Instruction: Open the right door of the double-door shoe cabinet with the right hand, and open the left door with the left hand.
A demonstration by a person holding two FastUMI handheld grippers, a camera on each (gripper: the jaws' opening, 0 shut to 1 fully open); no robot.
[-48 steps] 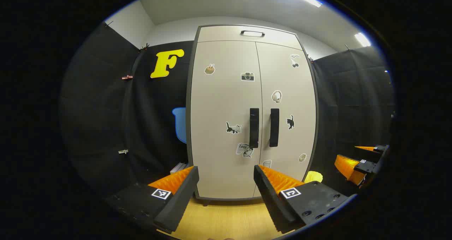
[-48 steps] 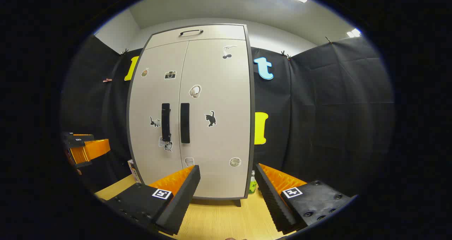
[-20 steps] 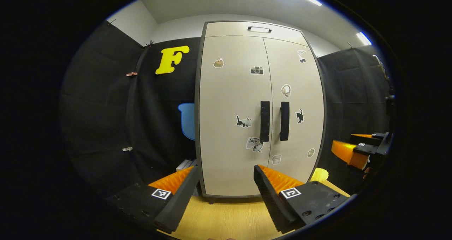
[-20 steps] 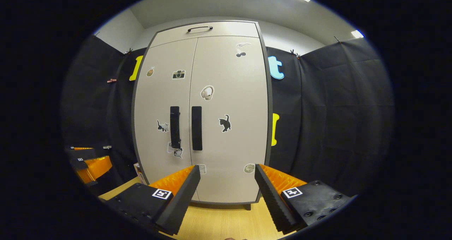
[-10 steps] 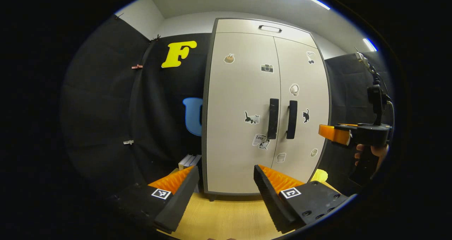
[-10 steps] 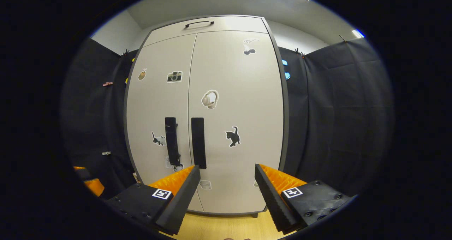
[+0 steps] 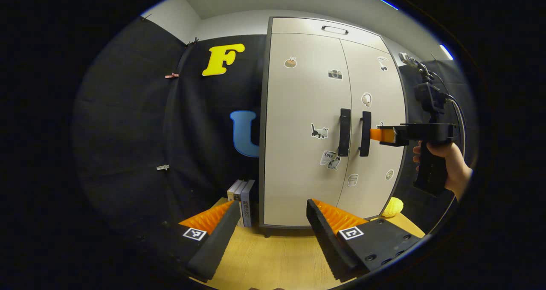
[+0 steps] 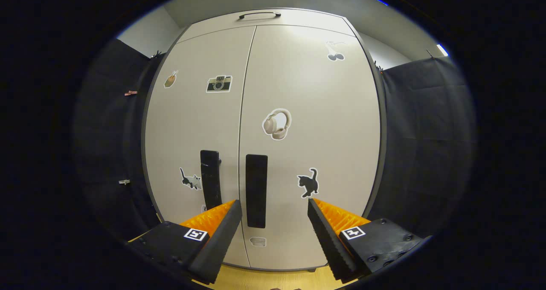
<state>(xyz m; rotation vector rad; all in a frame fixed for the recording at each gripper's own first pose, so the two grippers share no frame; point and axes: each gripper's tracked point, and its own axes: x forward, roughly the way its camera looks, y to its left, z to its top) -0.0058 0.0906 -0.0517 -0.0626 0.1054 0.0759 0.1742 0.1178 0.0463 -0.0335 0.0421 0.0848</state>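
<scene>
Shoe cabinet (image 8: 298, 89) upright, tall axis vertical, both doors closed, facing the cameras. Two black handles run vertically at the centre seam. Right tool (image 8: 273, 209) spread wide, right handle (image 8: 256, 190) between its fingers, untouched. Left tool (image 7: 271, 213) also wide, holding nothing, well back above the wooden surface (image 7: 273, 260).

The cabinet (image 8: 307, 111) base is hidden behind the right gripper (image 8: 275, 209); the sticker (image 7: 381, 124) behind its fingertips is perhaps a cat.
</scene>
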